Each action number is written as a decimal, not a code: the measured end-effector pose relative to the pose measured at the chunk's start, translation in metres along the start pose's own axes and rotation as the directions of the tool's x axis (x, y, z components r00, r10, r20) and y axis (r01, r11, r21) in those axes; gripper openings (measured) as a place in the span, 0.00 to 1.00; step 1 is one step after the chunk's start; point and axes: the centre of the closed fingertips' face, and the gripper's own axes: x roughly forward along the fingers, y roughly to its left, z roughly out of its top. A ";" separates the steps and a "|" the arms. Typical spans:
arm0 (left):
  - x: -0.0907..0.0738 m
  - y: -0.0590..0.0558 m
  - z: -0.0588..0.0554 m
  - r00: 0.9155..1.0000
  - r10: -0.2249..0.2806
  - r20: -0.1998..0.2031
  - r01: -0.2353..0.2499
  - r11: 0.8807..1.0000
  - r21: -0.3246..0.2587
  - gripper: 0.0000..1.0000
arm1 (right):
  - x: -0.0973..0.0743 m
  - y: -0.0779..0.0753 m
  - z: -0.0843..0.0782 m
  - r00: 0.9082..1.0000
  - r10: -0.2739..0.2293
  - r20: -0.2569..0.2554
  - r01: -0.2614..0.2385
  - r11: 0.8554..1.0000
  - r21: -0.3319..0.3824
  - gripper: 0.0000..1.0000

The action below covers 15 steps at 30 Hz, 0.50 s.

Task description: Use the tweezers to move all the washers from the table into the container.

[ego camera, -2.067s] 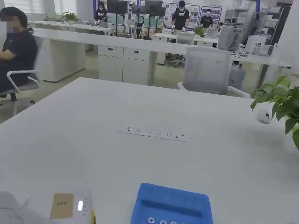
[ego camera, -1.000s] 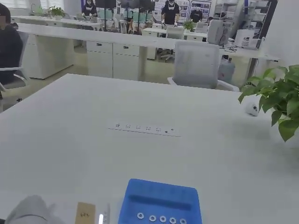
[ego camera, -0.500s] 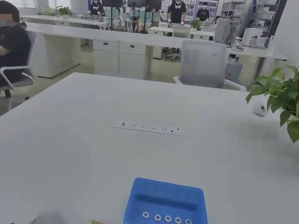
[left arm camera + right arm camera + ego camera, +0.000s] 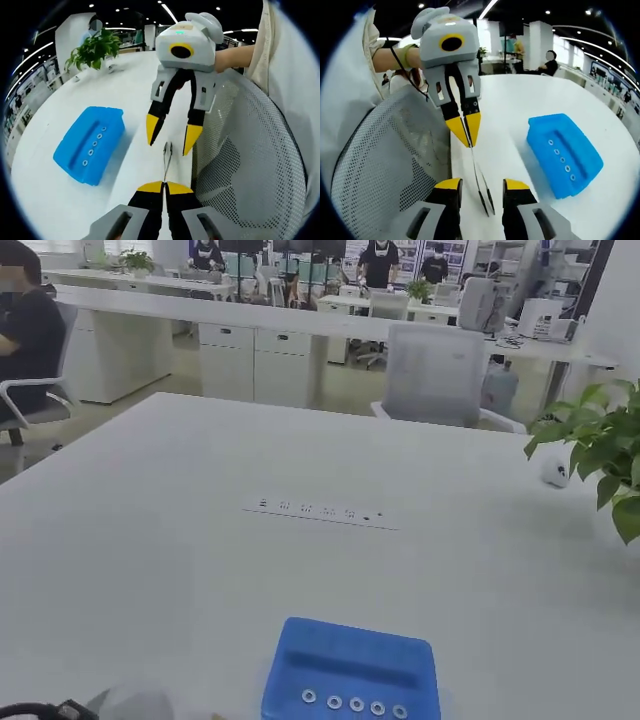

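Note:
A blue container (image 4: pixel 350 670) lies near the table's front edge, with several washers (image 4: pixel 352 704) in a row on its top face. It also lies in the left gripper view (image 4: pixel 90 145) and the right gripper view (image 4: pixel 565 152). My left gripper (image 4: pixel 165 187) is shut on the thin metal tweezers (image 4: pixel 166 157), which point toward the right gripper (image 4: pixel 172 132). The right gripper (image 4: pixel 482 185) is open, and the tweezers (image 4: pixel 481 187) reach between its jaws without being gripped. Facing it is the left gripper (image 4: pixel 465 130). Both hang at the table's edge, beside the container.
A mesh chair back (image 4: pixel 240 150) (image 4: pixel 385 165) stands close against the table edge by the grippers. A potted plant (image 4: pixel 600 450) stands at the table's right side, and a power strip (image 4: pixel 320 512) is set into its middle. An office chair (image 4: pixel 435 375) stands at the far side.
The head camera has tilted slightly. The gripper housing seen at the bottom left earlier has sunk almost out of the picture. The container and washers have not moved.

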 end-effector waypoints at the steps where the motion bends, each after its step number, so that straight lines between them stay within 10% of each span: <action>1: 0.001 0.000 -0.002 1.000 -0.003 -0.011 0.003 1.000 0.006 0.00 | -0.004 -0.001 -0.001 1.000 -0.010 0.008 0.010 1.000 0.014 0.31; 15: 0.021 0.008 -0.030 0.981 -0.030 -0.192 0.027 0.999 -0.019 0.00 | -0.061 -0.025 -0.024 0.979 -0.198 0.052 0.189 0.971 0.144 0.40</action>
